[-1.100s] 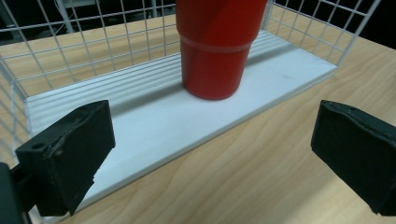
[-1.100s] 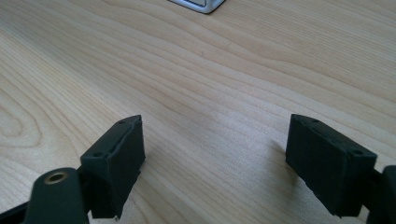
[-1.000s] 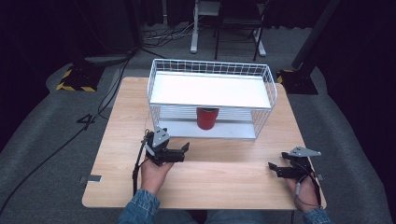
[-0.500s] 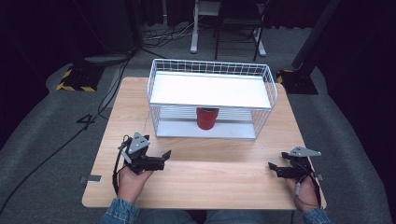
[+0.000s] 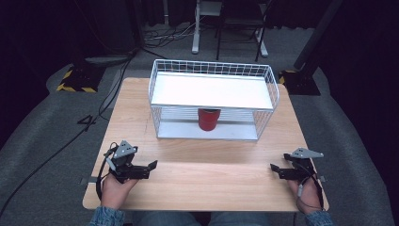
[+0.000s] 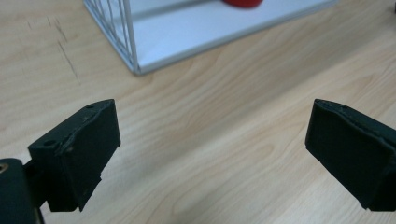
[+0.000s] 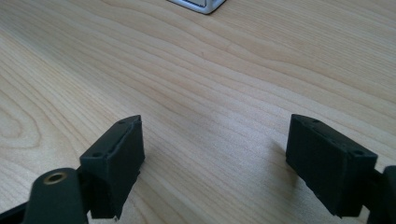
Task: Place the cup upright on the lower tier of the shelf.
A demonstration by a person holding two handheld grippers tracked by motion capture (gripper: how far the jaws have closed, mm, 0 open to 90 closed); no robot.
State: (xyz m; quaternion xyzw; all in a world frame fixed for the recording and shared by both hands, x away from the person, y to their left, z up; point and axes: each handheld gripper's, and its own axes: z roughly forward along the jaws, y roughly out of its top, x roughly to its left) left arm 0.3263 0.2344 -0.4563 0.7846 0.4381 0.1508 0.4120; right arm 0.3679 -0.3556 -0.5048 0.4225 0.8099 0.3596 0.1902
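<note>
A white wire rack point(image 5: 212, 70) with two white shelves stands at the middle back of the wooden table point(image 5: 197, 160). A red cup point(image 5: 208, 119) sits upside down on its lower shelf; its red edge point(image 6: 240, 3) shows at the top of the left gripper view. My left gripper point(image 5: 150, 168) rests near the front left edge, open, with bare wood between its jaws point(image 6: 210, 154). My right gripper point(image 5: 274, 170) lies near the front right edge, also open over bare wood point(image 7: 215, 154).
The rack's near corner point(image 6: 135, 70) is just ahead of the left gripper. The rack's other near corner point(image 7: 205, 7) lies far ahead of the right gripper. Cables point(image 5: 56, 146) and yellow-black striped blocks point(image 5: 75, 80) lie on the grey floor around the table.
My left gripper has drawn back from near the rack toward the front left of the table. The right gripper has stayed where it was.
</note>
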